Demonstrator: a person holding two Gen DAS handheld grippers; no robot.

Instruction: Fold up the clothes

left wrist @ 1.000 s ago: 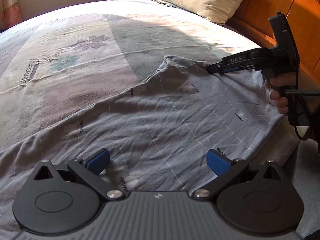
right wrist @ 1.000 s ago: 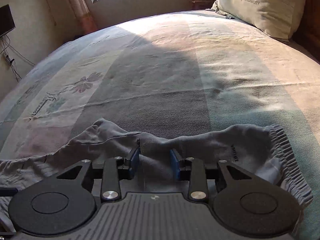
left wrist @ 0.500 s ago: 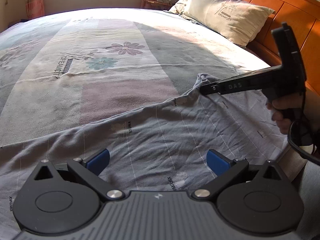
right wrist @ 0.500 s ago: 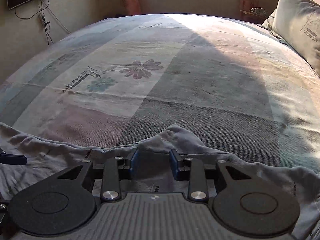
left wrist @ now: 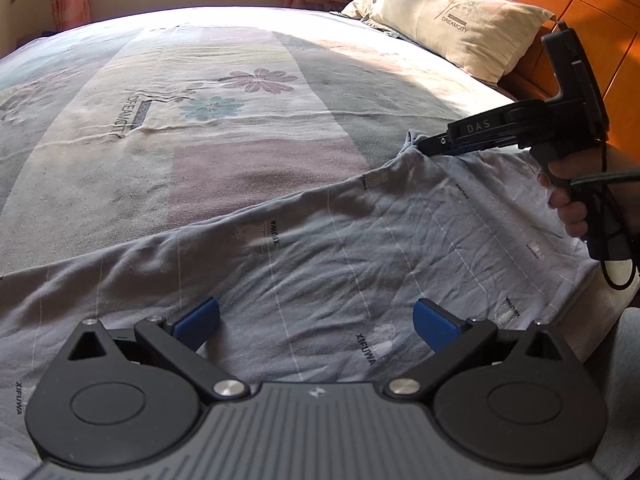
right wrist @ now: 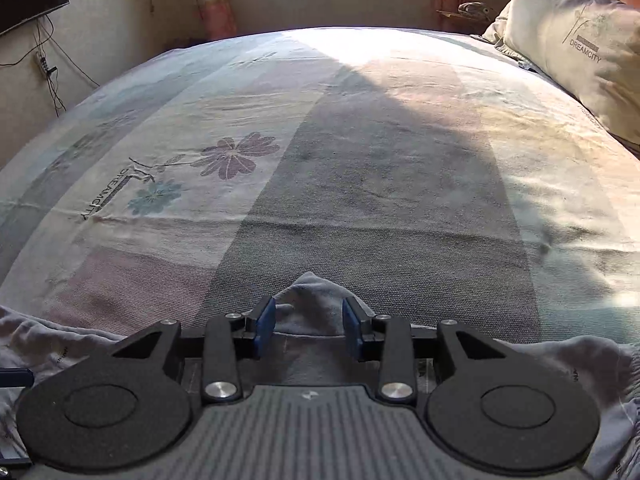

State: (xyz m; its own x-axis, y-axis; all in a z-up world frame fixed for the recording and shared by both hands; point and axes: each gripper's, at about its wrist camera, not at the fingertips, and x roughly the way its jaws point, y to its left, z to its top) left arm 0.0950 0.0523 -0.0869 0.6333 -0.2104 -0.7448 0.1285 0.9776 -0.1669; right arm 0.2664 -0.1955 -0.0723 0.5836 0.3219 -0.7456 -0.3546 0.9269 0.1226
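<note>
Grey-blue garment (left wrist: 360,256), looked like printed pyjama trousers with an elastic waistband at the right end, lay spread along the near edge of the bed (left wrist: 224,160), wrinkled, long axis left to right, right end hanging slightly over the bed side. One peak of its far edge was bunched up between the pads of the right gripper (right wrist: 308,322); those jaws were opening, cloth in the gap but pads no longer clearly pressing on it, so the hold was about gone. In the left wrist view the same right gripper reached in from the right, a hand (left wrist: 568,200) on its handle, tip at the raised fabric point. Left gripper (left wrist: 316,318) hovered over the near-middle of the garment, jaws wide apart, holding nothing, flat fabric under them. Pillow (left wrist: 460,16) and wooden headboard (left wrist: 592,20) sat far right, well apart from the garment; patterned bedsheet bare beyond it. Judgement: step was laying out or letting go after a pull, fold itself not yet made. Risks: released peak could slump back into a crease and leave the far edge crooked, so the fold would come out uneven; overhanging right end could drag the garment off the bed if tugged; left jaws could pinch only the top layer because the cloth was wrinkled and doubled.
</note>
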